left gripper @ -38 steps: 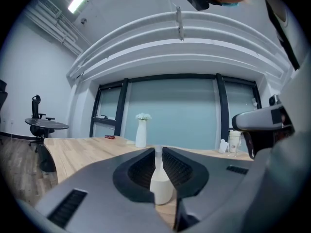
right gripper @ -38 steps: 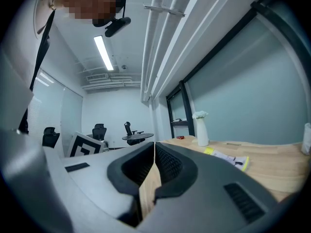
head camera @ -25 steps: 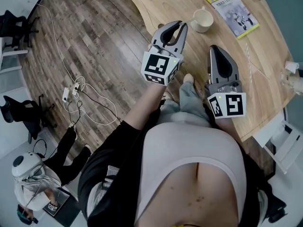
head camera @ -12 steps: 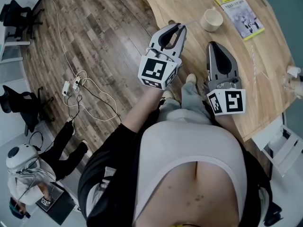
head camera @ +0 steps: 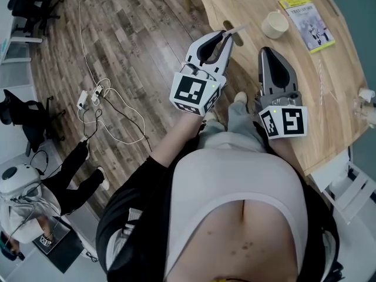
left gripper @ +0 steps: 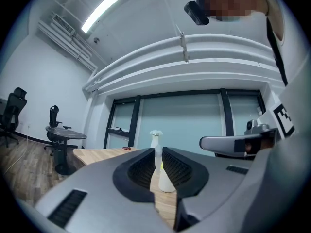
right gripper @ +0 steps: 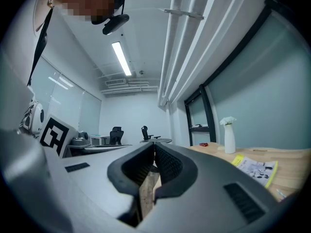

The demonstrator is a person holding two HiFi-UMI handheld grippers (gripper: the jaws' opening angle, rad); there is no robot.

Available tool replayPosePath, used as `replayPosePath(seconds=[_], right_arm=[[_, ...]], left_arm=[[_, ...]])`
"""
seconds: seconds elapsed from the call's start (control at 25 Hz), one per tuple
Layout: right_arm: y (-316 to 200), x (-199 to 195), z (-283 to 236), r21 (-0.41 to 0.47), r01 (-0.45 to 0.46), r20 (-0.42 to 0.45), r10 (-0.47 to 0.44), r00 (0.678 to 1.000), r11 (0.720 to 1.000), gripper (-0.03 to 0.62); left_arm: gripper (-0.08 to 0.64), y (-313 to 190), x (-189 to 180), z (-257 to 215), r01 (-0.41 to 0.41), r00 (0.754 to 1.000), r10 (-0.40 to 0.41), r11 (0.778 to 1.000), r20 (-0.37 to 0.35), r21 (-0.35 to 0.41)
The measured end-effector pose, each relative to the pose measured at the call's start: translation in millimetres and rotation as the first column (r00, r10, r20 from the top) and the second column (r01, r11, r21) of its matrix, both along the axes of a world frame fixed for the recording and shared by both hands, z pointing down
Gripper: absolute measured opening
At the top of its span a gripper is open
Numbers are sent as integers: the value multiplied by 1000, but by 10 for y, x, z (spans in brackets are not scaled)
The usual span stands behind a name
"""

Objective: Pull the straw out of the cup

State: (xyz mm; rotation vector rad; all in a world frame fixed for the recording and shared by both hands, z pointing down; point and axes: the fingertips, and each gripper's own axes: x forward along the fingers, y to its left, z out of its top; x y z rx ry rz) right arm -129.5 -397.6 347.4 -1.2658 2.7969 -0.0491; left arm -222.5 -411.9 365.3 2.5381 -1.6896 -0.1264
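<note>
The jaws of the left gripper (head camera: 227, 35) were seen slightly released, with a narrow gap between the pads and nothing clamped there. Those of the right gripper (head camera: 267, 53) were clenched on nothing, tip against tip. Both grippers were held level and side by side ahead of the person's body, pointed toward the curved wooden desk (head camera: 323, 122). This was judged a carrying posture rather than a reach, since neither touched anything.

The small cream cup (head camera: 275, 23) stood on the desk beyond the left tips and well apart from them, near a yellow-edged printed booklet (head camera: 306, 13). No straw could be made out standing in the cup. A thin pale rod (head camera: 321, 78) lay flat on the desk to the right; it may have been the straw, but this could not be settled.

Only the head view showed the cup's open top, the rod and the grey plank floor (head camera: 129, 51). The gap itself was shown only by the left gripper view, with the cup framed in it side-on and a white bottle-shaped vase with white flowers (left gripper: 155, 142) behind. That vase was absent from the head view. In the right gripper view the booklet and vase were shown off to the right, and the cup was not.
</note>
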Motion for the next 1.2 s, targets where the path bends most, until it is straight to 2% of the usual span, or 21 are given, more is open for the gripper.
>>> replayPosePath(seconds=[0.6,0.88,1.2], right_arm=[[411,-361,-74,19,38,9,-38,999,999,31],[615,-402,-12,15,53,7,-54,999,998,31],[700,-482,-167,53,117,32,-119,992,992,31]], left_arm=[[51,599,-373,-162,50,999,-51,998,18,33],[51,833,-389,-110,48,999,-48,998,11,30],[50,1046,-421,-313,94,994,-97,993,42,72]])
